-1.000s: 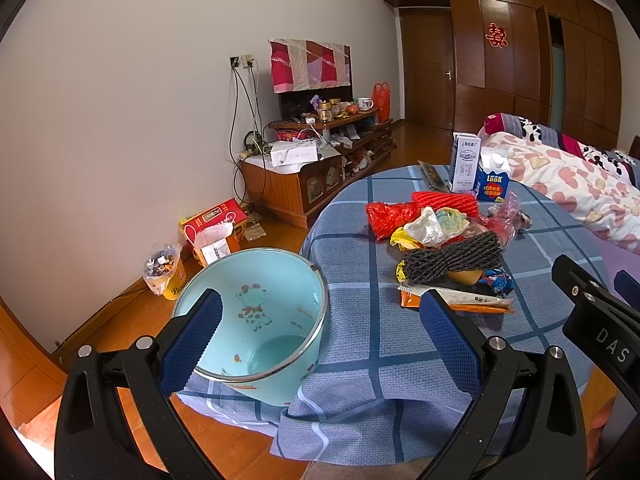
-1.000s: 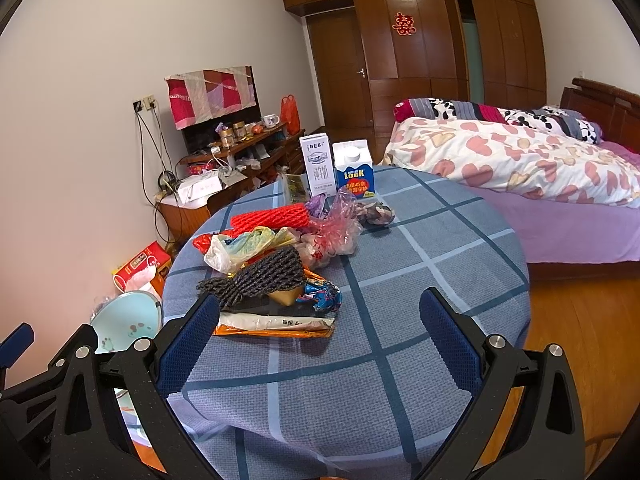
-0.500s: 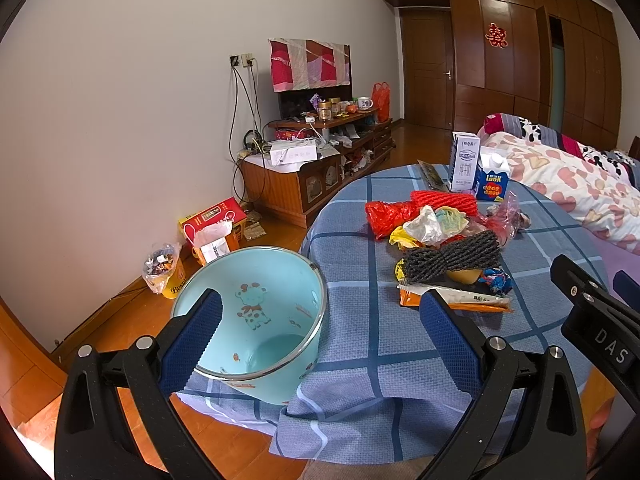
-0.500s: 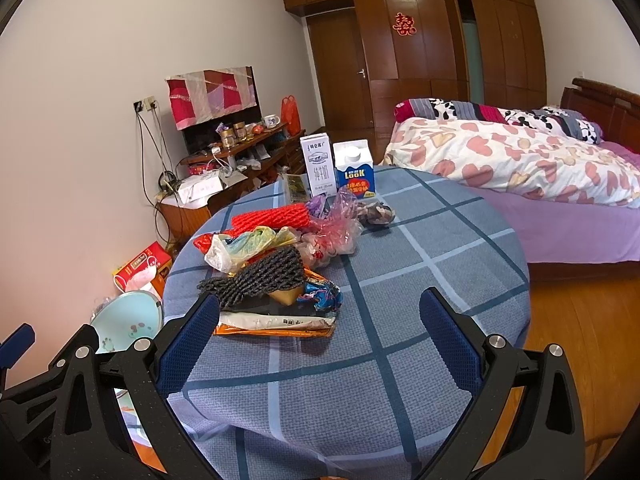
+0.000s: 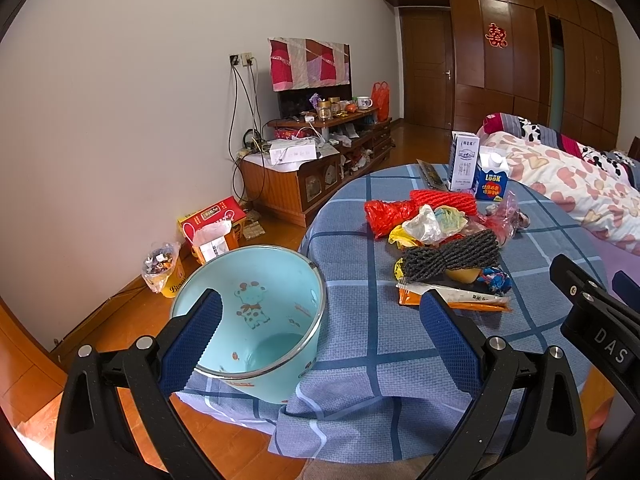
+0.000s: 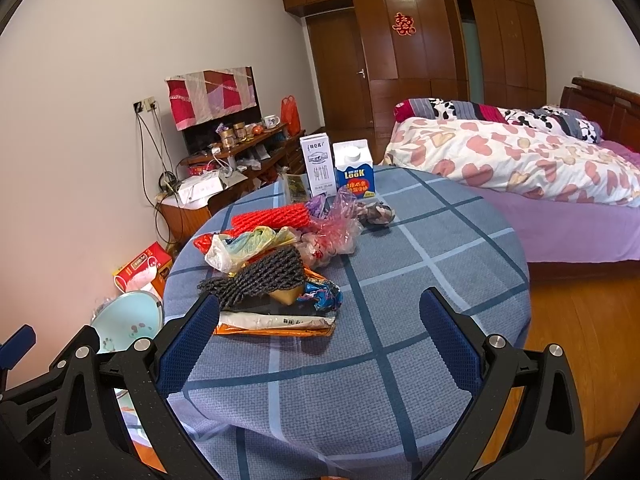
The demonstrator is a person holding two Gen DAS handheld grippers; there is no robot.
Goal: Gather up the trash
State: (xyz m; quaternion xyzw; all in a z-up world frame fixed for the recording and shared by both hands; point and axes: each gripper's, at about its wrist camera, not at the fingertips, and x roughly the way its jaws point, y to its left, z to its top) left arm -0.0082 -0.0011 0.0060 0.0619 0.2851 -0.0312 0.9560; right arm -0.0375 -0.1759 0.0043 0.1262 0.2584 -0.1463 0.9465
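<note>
Trash pile of crumpled wrappers (image 6: 276, 276), frame centre: I am holding both grippers (image 6: 320, 332) (image 5: 320, 332) released; loose bags risk slipping off.

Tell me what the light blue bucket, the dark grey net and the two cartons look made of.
Bucket: seemingly glossy plastic with a printed cartoon and a shiny, metal-looking rim band. Dark grey net: probably foam mesh, matte and ribbed. Cartons: likely coated paperboard, with folded edges, printed faces and a white screw cap on the blue one.

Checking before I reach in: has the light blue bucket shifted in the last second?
No. The light blue bucket keeps its place against the table edge and the red box on the floor.
</note>
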